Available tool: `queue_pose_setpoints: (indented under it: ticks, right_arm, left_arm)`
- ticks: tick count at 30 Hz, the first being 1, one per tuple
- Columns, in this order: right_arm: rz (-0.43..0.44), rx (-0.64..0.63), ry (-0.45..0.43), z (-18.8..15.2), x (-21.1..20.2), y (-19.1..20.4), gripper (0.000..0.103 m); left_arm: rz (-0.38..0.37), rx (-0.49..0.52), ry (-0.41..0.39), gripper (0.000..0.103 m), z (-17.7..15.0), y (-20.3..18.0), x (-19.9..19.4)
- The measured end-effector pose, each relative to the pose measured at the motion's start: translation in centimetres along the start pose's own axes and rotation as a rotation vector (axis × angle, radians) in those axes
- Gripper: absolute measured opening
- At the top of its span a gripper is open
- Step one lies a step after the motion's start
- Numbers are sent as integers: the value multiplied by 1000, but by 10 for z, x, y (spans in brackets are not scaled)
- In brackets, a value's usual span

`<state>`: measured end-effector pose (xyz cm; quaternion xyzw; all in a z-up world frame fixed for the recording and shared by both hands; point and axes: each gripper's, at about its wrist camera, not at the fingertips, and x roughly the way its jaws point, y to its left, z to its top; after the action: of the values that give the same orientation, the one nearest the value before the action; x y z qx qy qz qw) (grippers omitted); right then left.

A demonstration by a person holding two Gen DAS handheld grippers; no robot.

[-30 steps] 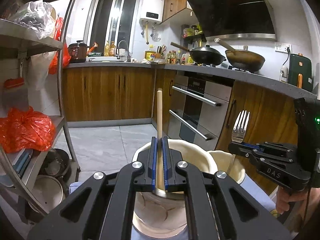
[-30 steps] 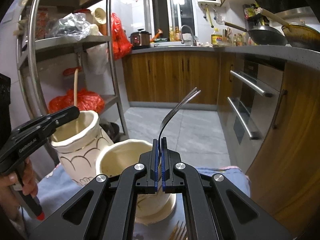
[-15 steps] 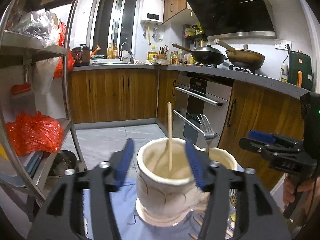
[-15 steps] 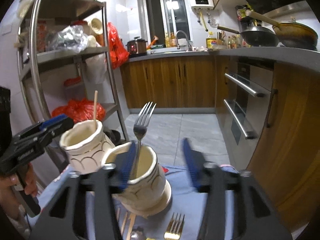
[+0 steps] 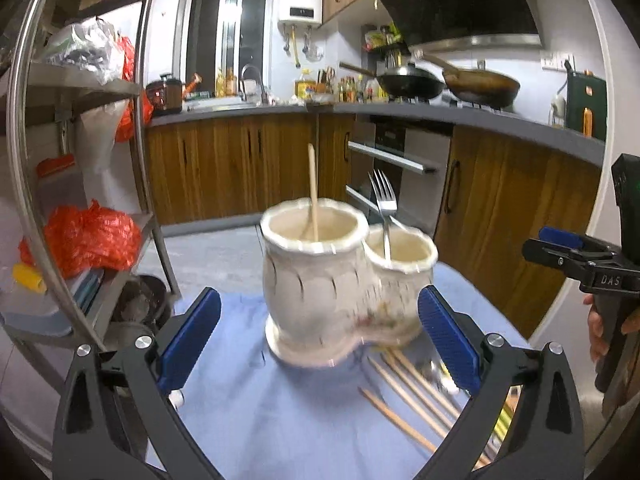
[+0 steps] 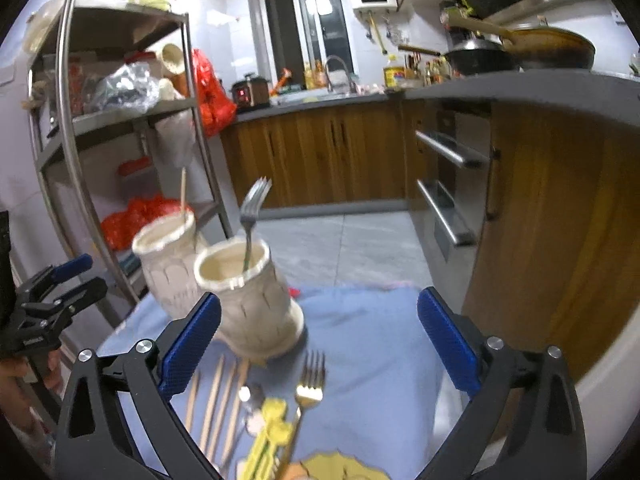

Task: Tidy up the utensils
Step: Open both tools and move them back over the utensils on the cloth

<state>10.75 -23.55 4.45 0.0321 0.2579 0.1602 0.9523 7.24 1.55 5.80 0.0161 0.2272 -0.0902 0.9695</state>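
Blue cloth (image 5: pixel 256 420) over the table, two cream ceramic holders touching, wooden chopstick (image 5: pixel 312 190) in the taller holder (image 5: pixel 312 280), steel fork (image 6: pixel 249 216) in the shorter holder (image 6: pixel 250 304), left hand-held gripper (image 5: pixel 319 336) and right hand-held gripper (image 6: pixel 319 336) just sprung wide, nothing between, loose chopsticks (image 6: pixel 218 404) and gold fork (image 6: pixel 310 380) lying nearby.

Glazed ceramic holders (image 5: pixel 316 280), wooden chopsticks (image 5: pixel 412 392), steel fork (image 5: pixel 383 208)

Home kitchen: oven (image 5: pixel 394 160), woks (image 5: pixel 412 84), sink (image 6: pixel 340 94)
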Motion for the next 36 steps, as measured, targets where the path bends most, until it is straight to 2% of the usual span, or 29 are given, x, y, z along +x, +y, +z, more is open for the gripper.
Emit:
queue_pose_setpoints:
  ticks: [8,14,21,27,32,34,35,36]
  right_arm:
    - [-17,-40,143,-46,4,-2,98]
    - [-6,-39,204,-66,9,-2,98]
    - [-16,-56,242,-74,15,-2,98]
    - [-27,-58,276,-78,21,-1,98]
    - [-47,-44,282,-79,28,-1,98]
    - [-36,-30,286,-78,31,0,95]
    - [-29,-27,292,-78,33,0,89]
    - [-21,-24,301,-79,36,1,77]
  left_arm:
    - [5,-17,195,97,-50,-18,18]
    - [6,-19,278,97,-75,-28,27]
    - [-2,-36,332,97,-85,-37,38]
    - [43,-54,397,97,-91,-42,50]
    - [62,-54,413,96,-94,-47,52]
    - [58,-54,421,88,-95,-50,53]
    - [52,-56,428,83,-96,-52,54]
    - [44,-57,430,78,-96,-53,54]
